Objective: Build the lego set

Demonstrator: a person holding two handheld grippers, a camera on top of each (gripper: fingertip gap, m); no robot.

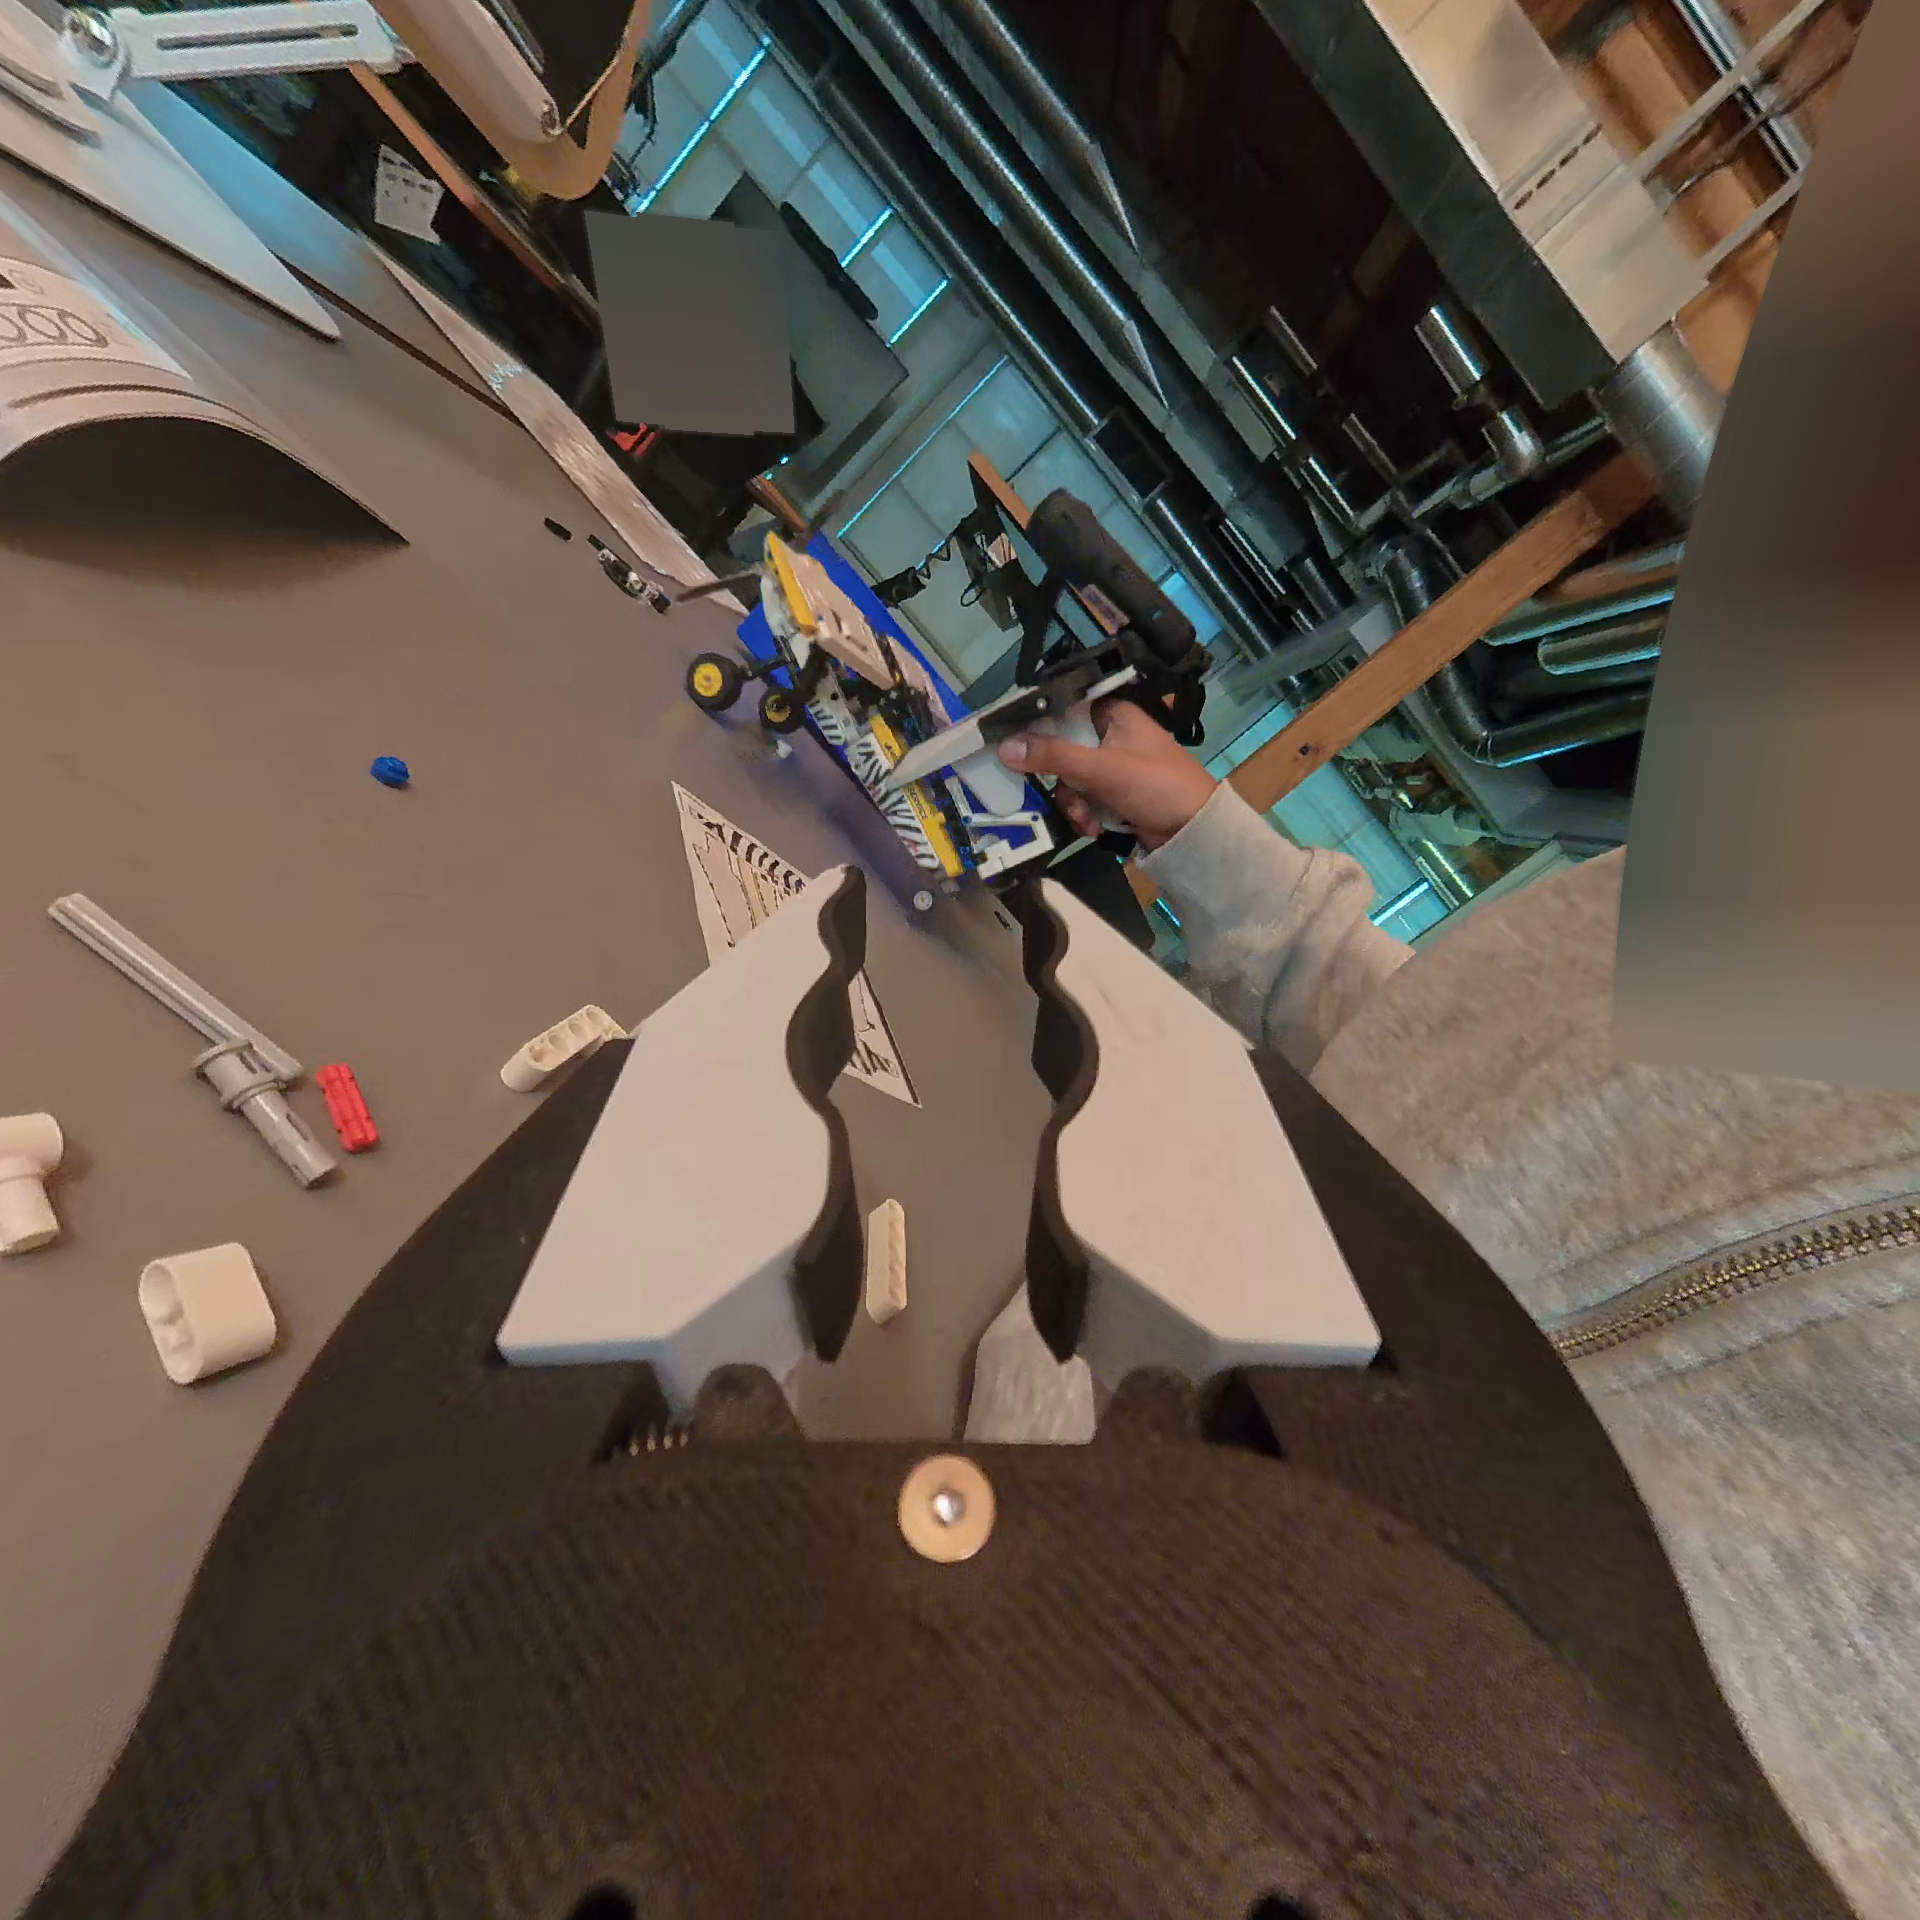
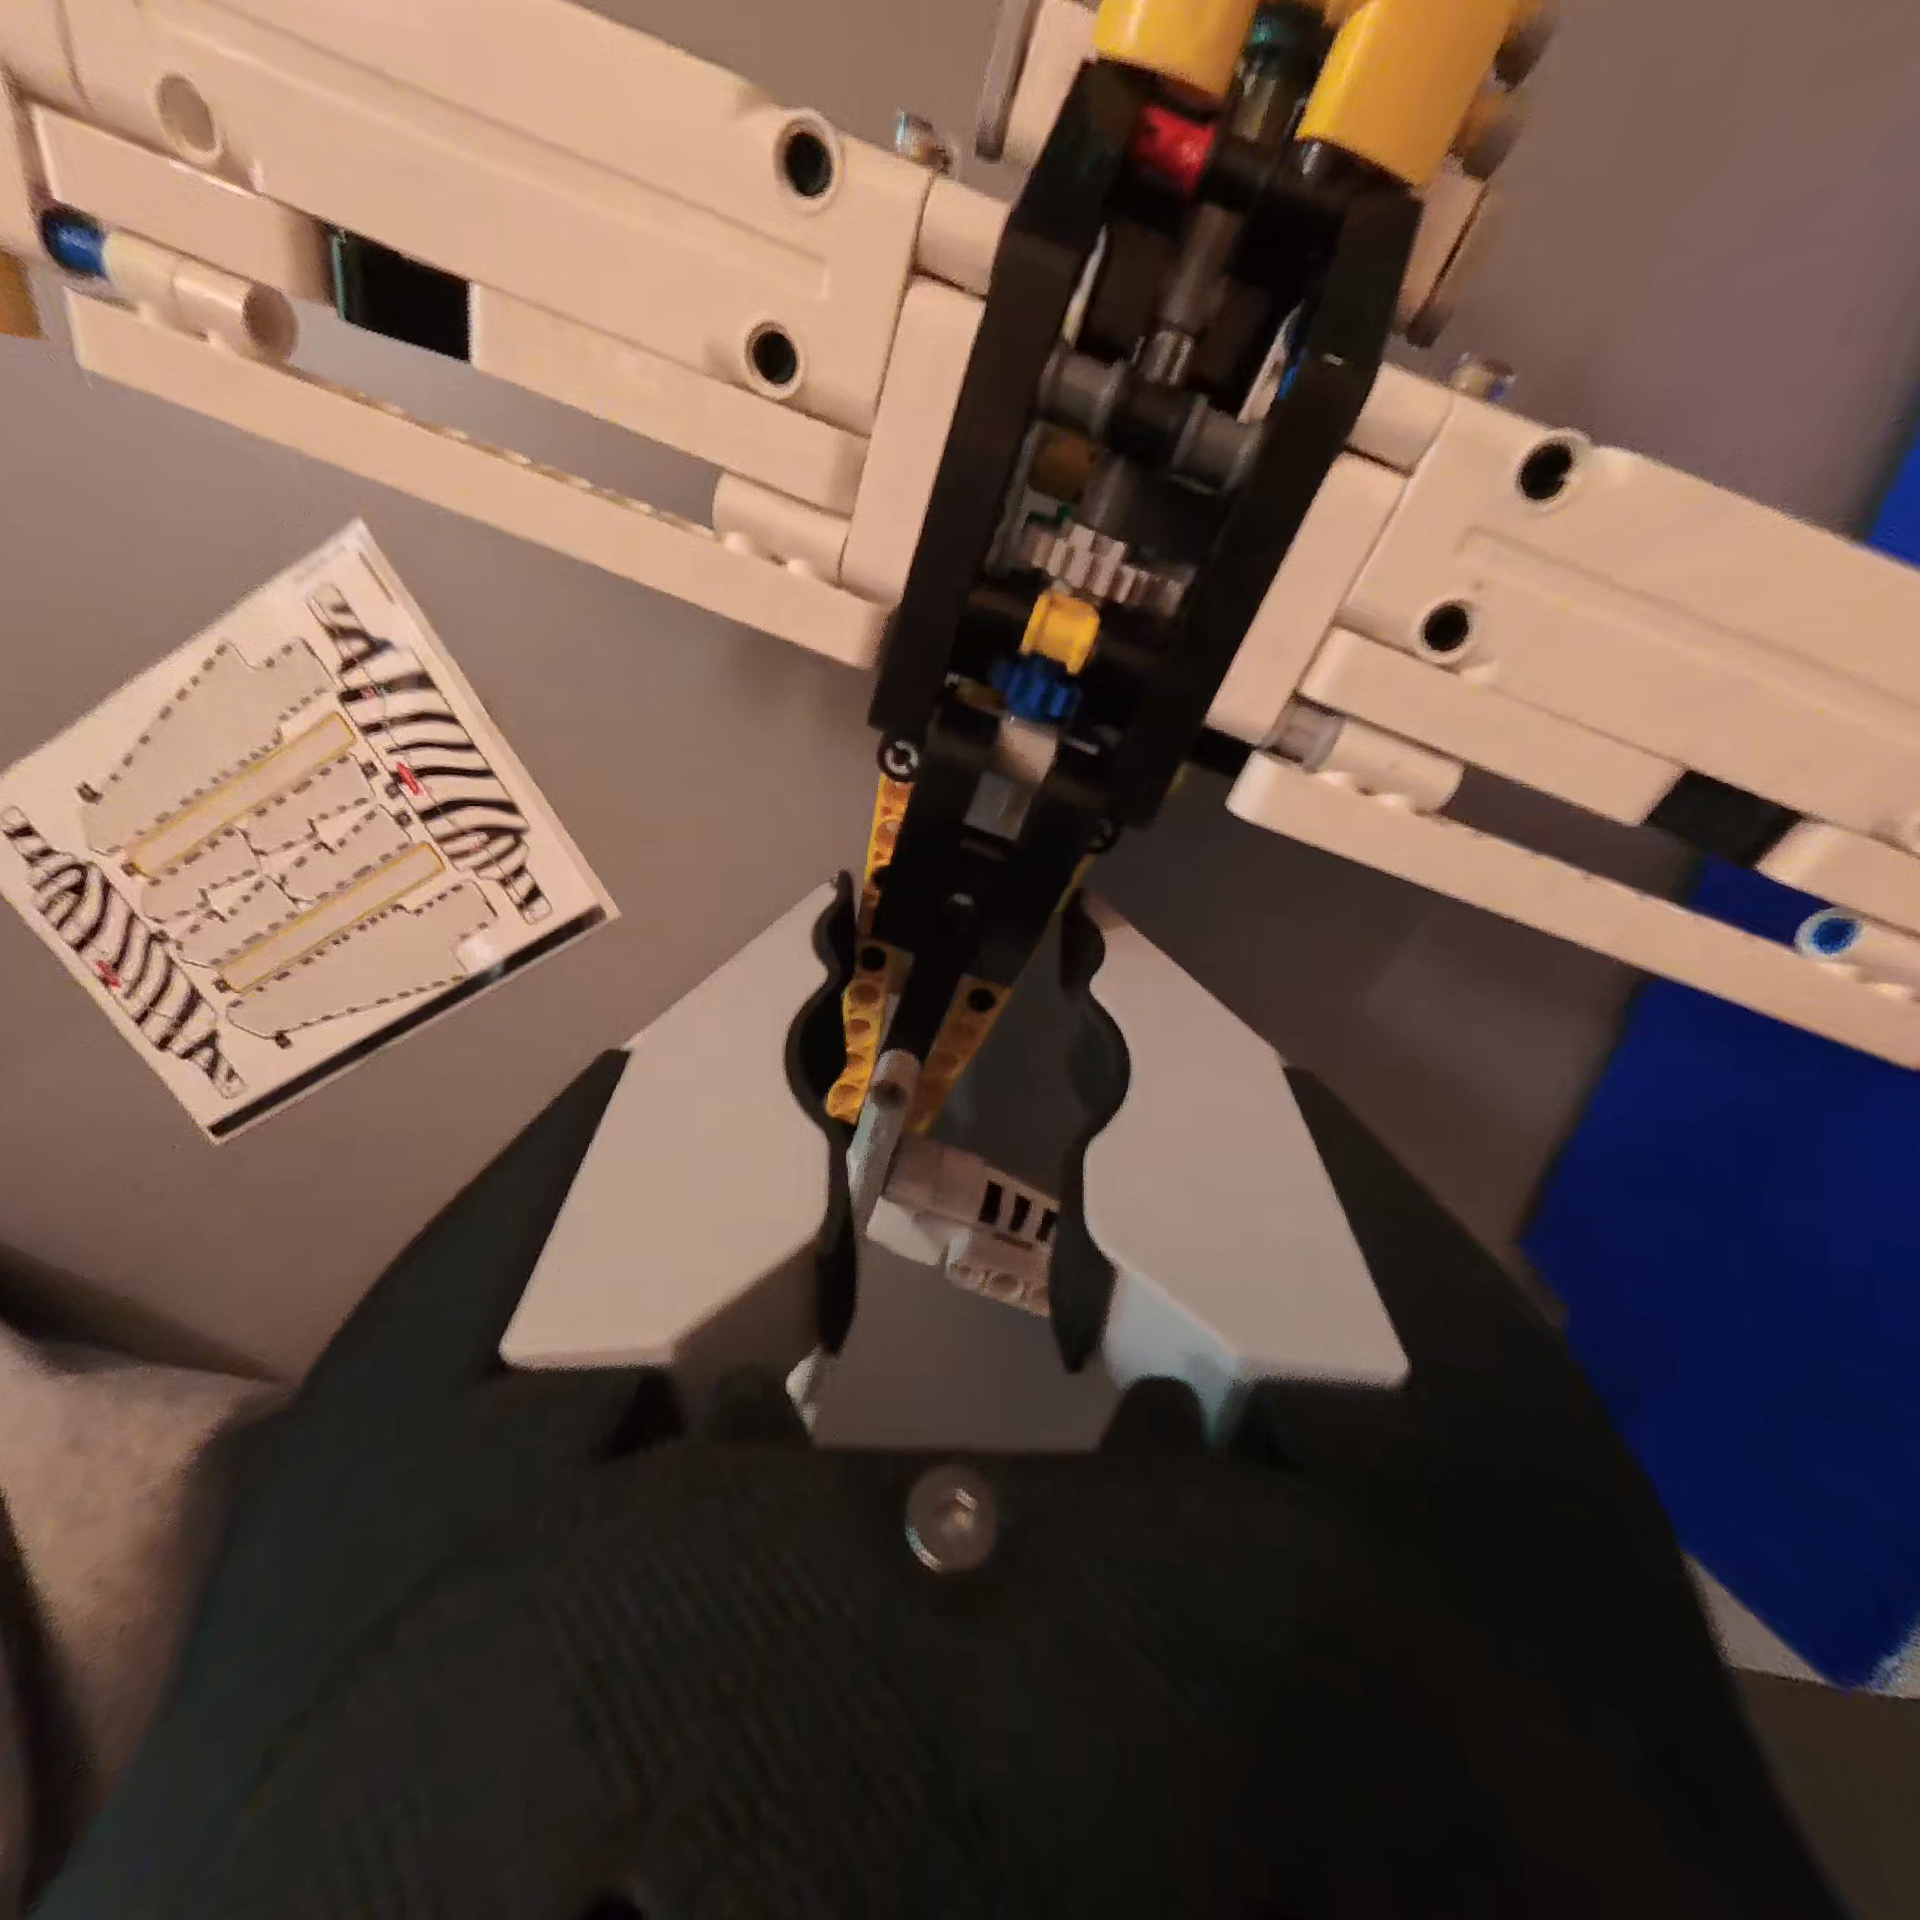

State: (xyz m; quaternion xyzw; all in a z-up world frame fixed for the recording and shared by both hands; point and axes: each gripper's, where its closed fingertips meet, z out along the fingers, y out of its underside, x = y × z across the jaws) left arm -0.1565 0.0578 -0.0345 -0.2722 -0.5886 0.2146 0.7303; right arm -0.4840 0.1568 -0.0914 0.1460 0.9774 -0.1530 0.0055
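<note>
The lego plane model (image 2: 1132, 436), white wings on a black and yellow body, fills the right wrist view. My right gripper (image 2: 956, 914) is shut on its narrow tail end, where yellow beams (image 2: 862, 1018) sit between the pads. In the left wrist view the model (image 1: 862, 707) is held up over the far table by that right gripper (image 1: 987, 738) and a hand. My left gripper (image 1: 935, 904) is open and empty above the table, nearer than the model. A small white beam (image 1: 885, 1257) lies on the table between its fingers.
Loose parts lie left of my left gripper: a grey axle (image 1: 166, 977), a red piece (image 1: 348, 1107), a blue piece (image 1: 389, 771), white connectors (image 1: 208, 1311). A striped sticker sheet (image 2: 301, 831) lies under the model. A booklet (image 1: 83, 353) is far left. A grey sleeve (image 1: 1299, 914) is right.
</note>
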